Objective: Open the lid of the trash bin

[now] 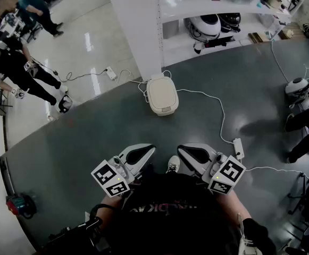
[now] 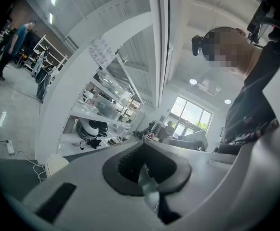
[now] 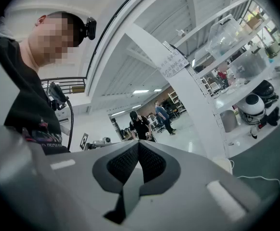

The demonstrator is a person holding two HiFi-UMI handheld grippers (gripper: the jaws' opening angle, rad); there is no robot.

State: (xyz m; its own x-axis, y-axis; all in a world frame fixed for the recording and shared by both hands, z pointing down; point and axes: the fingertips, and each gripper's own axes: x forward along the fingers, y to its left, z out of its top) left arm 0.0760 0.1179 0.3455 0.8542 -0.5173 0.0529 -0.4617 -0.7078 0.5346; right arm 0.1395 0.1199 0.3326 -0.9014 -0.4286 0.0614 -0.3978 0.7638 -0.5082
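The trash bin [image 1: 161, 95] is a small cream box with its lid down, standing on the dark floor near the white pillar. It also shows low at the left in the left gripper view as the bin [image 2: 57, 165], and by the pillar's foot in the right gripper view as the bin [image 3: 221, 163]. Both grippers are held level close to the person's body, well short of the bin. My left gripper [image 1: 150, 149] [image 2: 142, 166] has its jaws together with nothing in them. My right gripper [image 1: 181, 150] [image 3: 138, 150] is shut and empty too.
A white cable runs from the bin to a power strip [image 1: 238, 149] on the floor at the right. The white pillar [image 1: 133, 25] and shelving [image 1: 218, 4] stand behind the bin. People [image 1: 16, 68] stand far left, and white machines [image 1: 298, 86] sit at the right edge.
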